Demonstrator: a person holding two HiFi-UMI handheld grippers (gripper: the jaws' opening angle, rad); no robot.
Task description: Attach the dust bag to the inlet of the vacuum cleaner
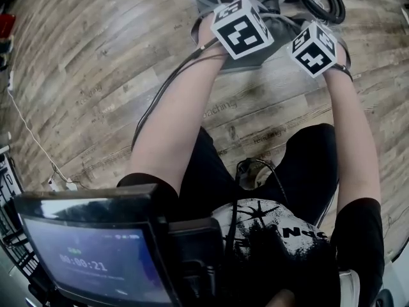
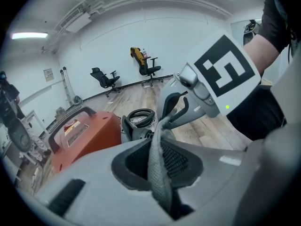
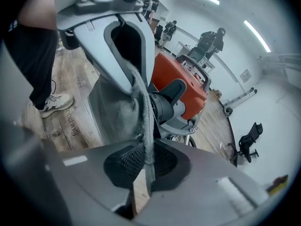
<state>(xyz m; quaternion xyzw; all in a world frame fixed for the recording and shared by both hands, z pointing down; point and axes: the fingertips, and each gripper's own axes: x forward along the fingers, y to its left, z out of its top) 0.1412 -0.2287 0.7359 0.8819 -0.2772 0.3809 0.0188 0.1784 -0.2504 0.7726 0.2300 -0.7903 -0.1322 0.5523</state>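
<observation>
Both sets of jaws are nearly closed, pinching fabric: left gripper [image 2: 160, 172] and right gripper [image 3: 145, 163] hold the grey dust bag [image 3: 115, 109] by its edge, hanging just in front of the orange vacuum cleaner [image 3: 183, 81]. Bag looks not yet on the inlet, so the fitting is all still left.

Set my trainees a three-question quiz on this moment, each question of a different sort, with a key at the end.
1. True or false: the left gripper and the right gripper are each shut on the grey dust bag.
2. Multiple choice: what colour is the body of the vacuum cleaner? A blue, B orange, C green.
3. Fill in the missing word: the vacuum cleaner stands on a ___ floor.

Key: 1 true; 2 B; 3 wooden.
</observation>
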